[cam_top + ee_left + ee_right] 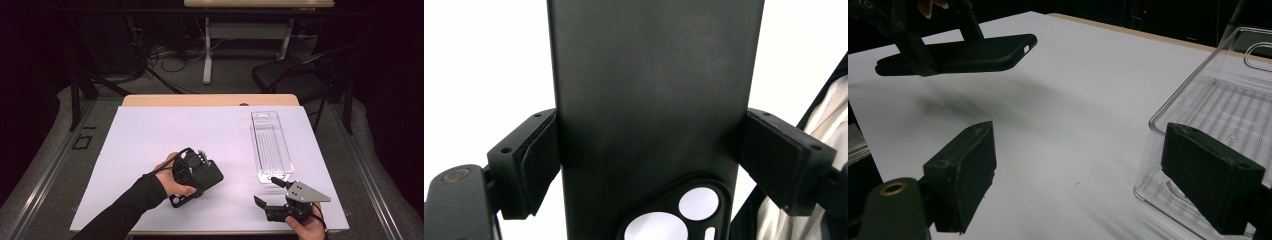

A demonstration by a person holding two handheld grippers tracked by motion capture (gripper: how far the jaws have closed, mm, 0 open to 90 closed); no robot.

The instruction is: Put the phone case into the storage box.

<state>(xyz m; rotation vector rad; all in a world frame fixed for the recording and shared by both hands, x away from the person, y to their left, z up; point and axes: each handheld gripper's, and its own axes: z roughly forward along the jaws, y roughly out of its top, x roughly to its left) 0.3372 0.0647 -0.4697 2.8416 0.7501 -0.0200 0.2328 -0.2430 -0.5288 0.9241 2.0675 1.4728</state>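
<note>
My left gripper (196, 181) is shut on a black phone case (214, 176), its pads (540, 161) pressing on the case's two long edges. The case (649, 95) has a camera cut-out at its near end. In the right gripper view the case (973, 52) hangs level a little above the white sheet, with a shadow under it. My right gripper (268, 192) stands open near the table's front right, nothing between its fingers (965, 170). A clear plastic tray (271, 145) lies just beyond it, and its near corner (1168, 120) sits beside the right jaw.
A white sheet (165, 130) covers most of the wooden table (210, 100). Behind the table stand a dark chair (295, 75) at the right and another table's legs (207, 50). Cables lie on the floor.
</note>
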